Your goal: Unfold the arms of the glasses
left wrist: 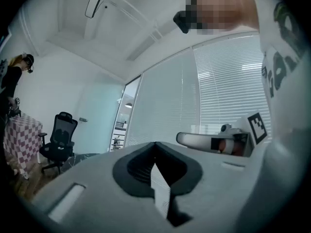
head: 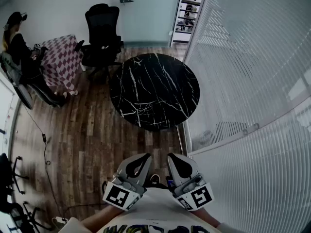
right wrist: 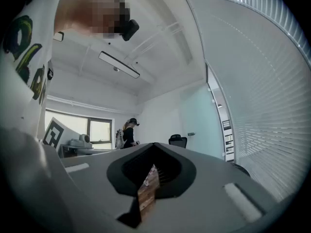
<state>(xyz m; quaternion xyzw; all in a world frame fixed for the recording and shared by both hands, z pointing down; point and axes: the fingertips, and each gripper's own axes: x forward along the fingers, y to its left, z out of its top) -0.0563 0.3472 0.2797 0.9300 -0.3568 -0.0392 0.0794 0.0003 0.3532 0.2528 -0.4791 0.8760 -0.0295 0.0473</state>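
Note:
No glasses show in any view. A round black marble table [head: 154, 91] stands ahead on the wood floor, and its top looks bare. Both grippers are held close to the person's chest, side by side and pointing level toward the table. My left gripper [head: 144, 157] has its jaws pressed together with nothing between them, as the left gripper view [left wrist: 155, 143] confirms. My right gripper [head: 173, 158] is likewise shut and holds nothing, with the jaws meeting in the right gripper view [right wrist: 155, 144].
A black office chair [head: 102, 33] stands behind the table. At the left, a checkered cloth covers a small table [head: 60, 62] with a seated person [head: 17, 42] beside it. A glass wall with blinds [head: 243, 81] runs along the right. A cable [head: 44, 149] lies on the floor.

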